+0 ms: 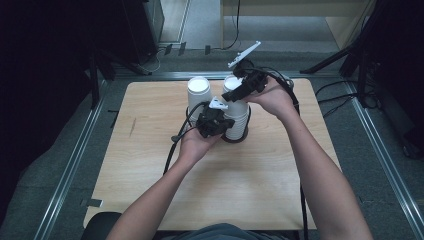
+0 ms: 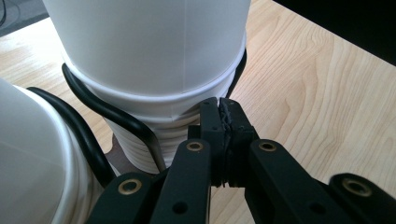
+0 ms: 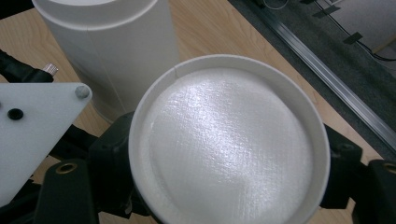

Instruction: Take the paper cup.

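Two stacks of upside-down white paper cups stand in a black wire holder on the wooden table. My right gripper comes in from the right at the top of the right stack. Its jaws sit on either side of the top cup, pressed against its wall. My left gripper is low beside the same stack. In the left gripper view its pads are closed together, touching the stacked rims next to the holder's wire. Nothing shows between them.
The left stack stands close beside the right one, also seen as a tall cup behind the held cup. The left gripper's grey plate lies just left of that cup. Bare wood runs toward the person; metal rails border the table.
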Demonstrator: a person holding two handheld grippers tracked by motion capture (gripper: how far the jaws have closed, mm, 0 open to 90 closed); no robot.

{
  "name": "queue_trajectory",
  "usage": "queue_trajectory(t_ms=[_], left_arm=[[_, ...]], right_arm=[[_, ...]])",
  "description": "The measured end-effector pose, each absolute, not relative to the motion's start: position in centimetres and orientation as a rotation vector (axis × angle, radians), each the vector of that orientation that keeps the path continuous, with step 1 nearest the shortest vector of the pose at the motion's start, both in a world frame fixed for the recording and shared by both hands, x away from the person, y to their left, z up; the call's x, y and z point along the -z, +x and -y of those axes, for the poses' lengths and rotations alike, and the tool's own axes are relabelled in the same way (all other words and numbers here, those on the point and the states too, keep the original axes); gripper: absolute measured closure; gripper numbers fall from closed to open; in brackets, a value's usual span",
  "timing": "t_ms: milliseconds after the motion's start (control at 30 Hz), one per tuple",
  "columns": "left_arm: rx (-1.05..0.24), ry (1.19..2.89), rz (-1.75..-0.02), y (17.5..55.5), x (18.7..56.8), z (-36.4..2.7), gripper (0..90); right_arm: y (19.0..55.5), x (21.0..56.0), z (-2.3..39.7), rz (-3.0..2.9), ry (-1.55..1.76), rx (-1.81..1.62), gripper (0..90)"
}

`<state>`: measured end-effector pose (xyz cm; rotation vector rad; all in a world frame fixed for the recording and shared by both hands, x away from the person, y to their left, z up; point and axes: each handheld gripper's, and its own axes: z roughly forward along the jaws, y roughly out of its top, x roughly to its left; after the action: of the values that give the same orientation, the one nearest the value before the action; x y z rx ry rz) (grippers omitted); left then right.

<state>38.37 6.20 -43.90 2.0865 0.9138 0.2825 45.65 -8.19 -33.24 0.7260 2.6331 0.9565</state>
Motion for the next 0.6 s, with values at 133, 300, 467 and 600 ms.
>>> queue_trajectory(t_ms=[133,300,467,600], left_arm=[[-0.277,2.087,-0.913,38.5,43.9,-6.4,88.5],[-0.261,2.078,-0.925,38.5,43.9,-6.5,86.4],[-0.253,2.08,-0.922,38.5,44.0,-6.5,84.3],[-0.238,2.067,-0.922,38.6,44.0,-6.6,83.1]], right_arm=[[45.4,31.3,8.9,-2.563,0.751,-1.097,25.0],[45.2,29.0,8.9,-2.581,0.702,-1.057,24.8],[44.9,26.8,9.4,-2.586,0.716,-1.084,24.5],[44.2,24.5,10.1,-2.582,0.696,-1.08,24.4]])
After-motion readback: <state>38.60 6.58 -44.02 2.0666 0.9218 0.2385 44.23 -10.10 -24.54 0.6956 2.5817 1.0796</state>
